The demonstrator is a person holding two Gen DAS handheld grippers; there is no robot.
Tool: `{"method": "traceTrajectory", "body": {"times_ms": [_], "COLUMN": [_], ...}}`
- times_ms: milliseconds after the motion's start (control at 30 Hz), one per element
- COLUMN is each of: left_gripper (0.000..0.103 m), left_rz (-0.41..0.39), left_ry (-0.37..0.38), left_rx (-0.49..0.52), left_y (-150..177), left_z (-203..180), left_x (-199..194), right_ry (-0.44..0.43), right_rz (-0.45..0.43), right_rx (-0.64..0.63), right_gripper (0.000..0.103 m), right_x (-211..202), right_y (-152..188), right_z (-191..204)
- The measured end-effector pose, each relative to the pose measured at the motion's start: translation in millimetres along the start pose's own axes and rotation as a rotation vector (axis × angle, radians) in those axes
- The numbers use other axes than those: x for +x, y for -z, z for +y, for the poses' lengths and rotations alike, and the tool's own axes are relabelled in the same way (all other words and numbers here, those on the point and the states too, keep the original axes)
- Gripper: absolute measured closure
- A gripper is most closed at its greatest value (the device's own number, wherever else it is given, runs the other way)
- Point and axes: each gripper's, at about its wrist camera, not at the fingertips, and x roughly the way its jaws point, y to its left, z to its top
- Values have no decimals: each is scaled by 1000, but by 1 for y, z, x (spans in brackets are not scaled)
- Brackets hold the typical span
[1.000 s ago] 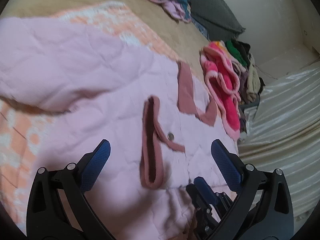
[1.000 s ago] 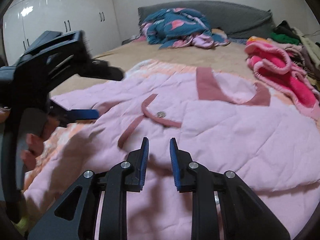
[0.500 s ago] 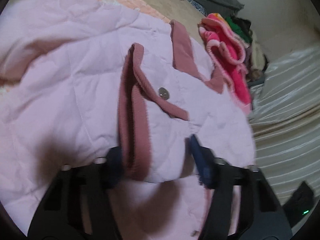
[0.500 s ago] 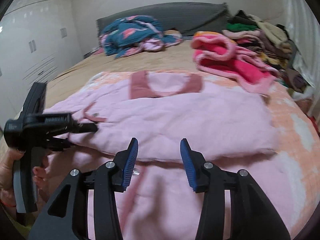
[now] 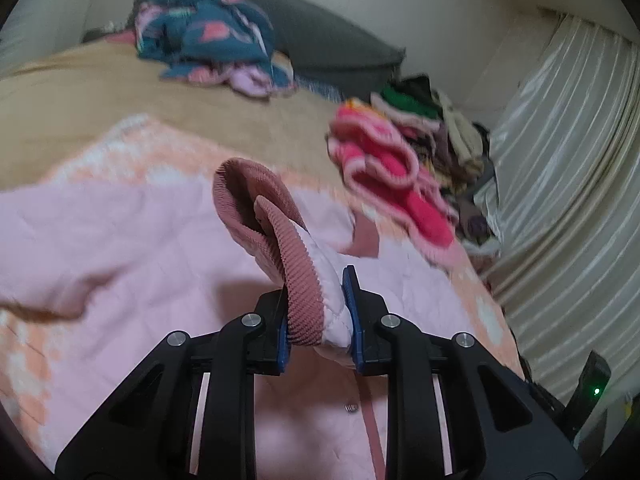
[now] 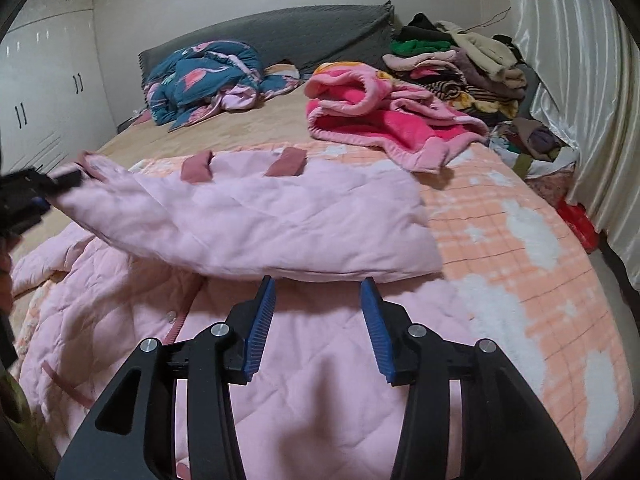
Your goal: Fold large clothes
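Note:
A pale pink quilted jacket [image 6: 280,220] with dusty-rose ribbed trim lies spread on the bed. My left gripper [image 5: 316,312] is shut on the ribbed cuff [image 5: 288,264] of one sleeve and holds it lifted above the jacket [image 5: 120,260]. From the right wrist view, that left gripper [image 6: 28,196] shows at the left edge with the sleeve stretched across the jacket's body. My right gripper [image 6: 318,312] is open, low over the jacket's lower part, just short of the raised sleeve's edge. Nothing is between its fingers.
A peach checked blanket [image 6: 520,240] lies under the jacket. A hot-pink fleece garment [image 6: 380,120] and a pile of clothes [image 6: 460,64] sit at the far right by the curtain [image 6: 580,80]. A teal quilt [image 6: 200,76] is bunched near the grey headboard; white wardrobes [image 6: 40,92] stand left.
My left gripper closed on the sleeve cuff and raised it off the jacket. My right gripper opened wider and moved to the right along the jacket.

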Motion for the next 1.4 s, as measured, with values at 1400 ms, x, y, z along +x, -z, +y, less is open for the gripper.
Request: {"method": "traceTrajectory", "body": {"times_ms": [1400], "left_gripper": [75], "left_rz": [235], "left_ry": [-304], "left_rx": [77], "left_y": [46], "left_z": [73], "left_x": [56], "right_ry": [102], "right_rz": [239], "right_rx": [193], "right_gripper": [39], "right_x": [124], "right_y": [-20], "right_z": [-32]}}
